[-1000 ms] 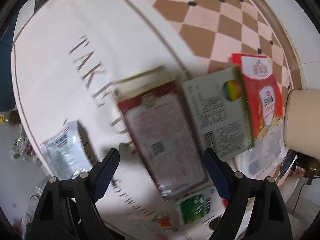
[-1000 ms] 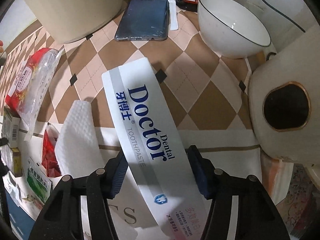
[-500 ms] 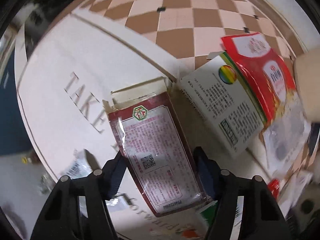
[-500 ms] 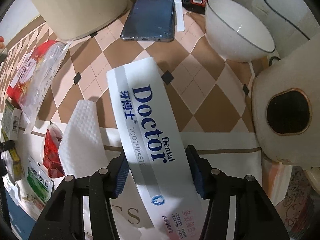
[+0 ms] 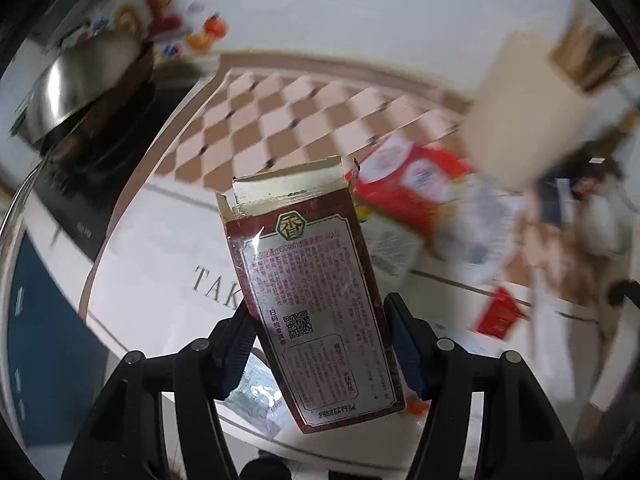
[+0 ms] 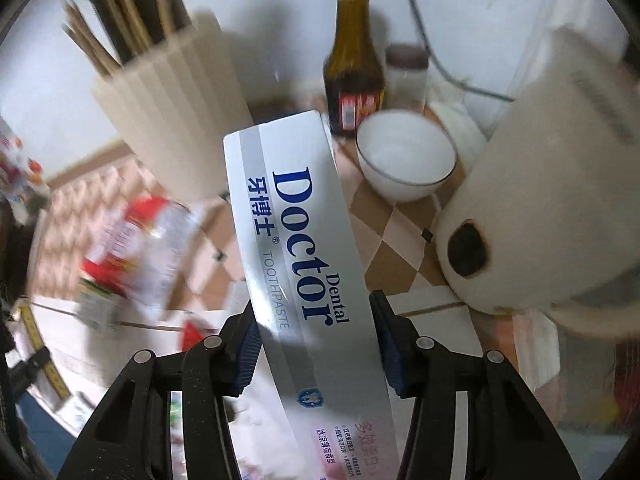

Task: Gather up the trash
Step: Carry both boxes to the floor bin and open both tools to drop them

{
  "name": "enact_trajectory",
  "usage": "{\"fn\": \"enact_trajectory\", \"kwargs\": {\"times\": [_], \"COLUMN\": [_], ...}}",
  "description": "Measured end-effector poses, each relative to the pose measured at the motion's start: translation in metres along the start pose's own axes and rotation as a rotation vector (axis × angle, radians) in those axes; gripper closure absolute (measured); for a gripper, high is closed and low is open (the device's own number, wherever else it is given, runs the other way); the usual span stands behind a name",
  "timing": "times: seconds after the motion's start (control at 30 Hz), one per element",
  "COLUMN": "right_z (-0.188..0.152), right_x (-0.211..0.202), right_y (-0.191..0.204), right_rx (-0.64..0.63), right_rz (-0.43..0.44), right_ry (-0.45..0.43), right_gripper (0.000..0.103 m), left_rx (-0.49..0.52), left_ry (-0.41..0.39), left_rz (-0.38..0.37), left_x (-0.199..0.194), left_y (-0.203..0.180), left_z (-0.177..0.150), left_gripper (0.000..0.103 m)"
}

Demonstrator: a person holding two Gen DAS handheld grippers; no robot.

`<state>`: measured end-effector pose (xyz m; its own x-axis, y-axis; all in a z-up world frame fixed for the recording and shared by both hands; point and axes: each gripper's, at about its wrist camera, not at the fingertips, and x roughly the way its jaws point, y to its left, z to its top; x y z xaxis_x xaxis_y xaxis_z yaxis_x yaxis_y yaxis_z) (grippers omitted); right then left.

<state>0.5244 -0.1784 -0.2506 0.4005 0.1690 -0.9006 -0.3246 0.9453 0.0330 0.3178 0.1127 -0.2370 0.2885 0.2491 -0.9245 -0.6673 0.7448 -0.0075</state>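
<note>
My left gripper (image 5: 320,320) is shut on a dark red carton (image 5: 304,280) with a torn-open top, held by its long edges and lifted off the white mat (image 5: 160,248). My right gripper (image 6: 314,316) is shut on a long white "Doctor" toothpaste box (image 6: 296,232), also raised clear of the table. Below, blurred, lie a red-and-clear bag (image 5: 408,184) (image 6: 140,240), a green-and-white box (image 5: 390,248), a small red packet (image 5: 500,314) (image 6: 192,330) and a clear sachet (image 5: 256,396).
A steel pot (image 5: 80,84) sits at the far left on a dark hob. A cream ribbed holder (image 6: 172,112) with chopsticks, a brown sauce bottle (image 6: 354,60), a white bowl (image 6: 404,160) and a white appliance (image 6: 540,200) crowd the back and right.
The left jaws closed on the red carton and lifted it off the mat, rolling as they rose. The right gripper rose with the toothpaste box; the table now sits farther below both.
</note>
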Motion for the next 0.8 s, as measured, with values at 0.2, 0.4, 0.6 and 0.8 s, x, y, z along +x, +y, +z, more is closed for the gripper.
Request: {"fn": "enact_trajectory", "kwargs": {"times": [0.2,0.4,0.6,0.8], "right_z": [-0.056,-0.194,-0.358,-0.504], "right_x": [-0.097,-0.125,-0.032,0.128], "right_y": [0.023,0.064,0.08,0.101], "right_rx": [0.072,0.128,0.208,0.19], "right_rz": [0.1,0.158,0.165,0.121], "right_ry": [-0.085,-0.02,0.277,0.53], "right_gripper": [0.05,0.05,0.05,0.051], "left_rx": [0.087,0.185,0.152,0.059], "left_ry": [-0.019,0.103,0.412,0.664], "left_rz": [-0.241,-0.279,-0.225,-0.219], "left_x": [-0.067,-0.06,0.07,0.262], "left_y": [0.021,0.072,0.115,0.124], "left_z": [-0.044,-0.129,-0.229,-0.324], "left_gripper": [0.043,0.043,0.044,0.044]}}
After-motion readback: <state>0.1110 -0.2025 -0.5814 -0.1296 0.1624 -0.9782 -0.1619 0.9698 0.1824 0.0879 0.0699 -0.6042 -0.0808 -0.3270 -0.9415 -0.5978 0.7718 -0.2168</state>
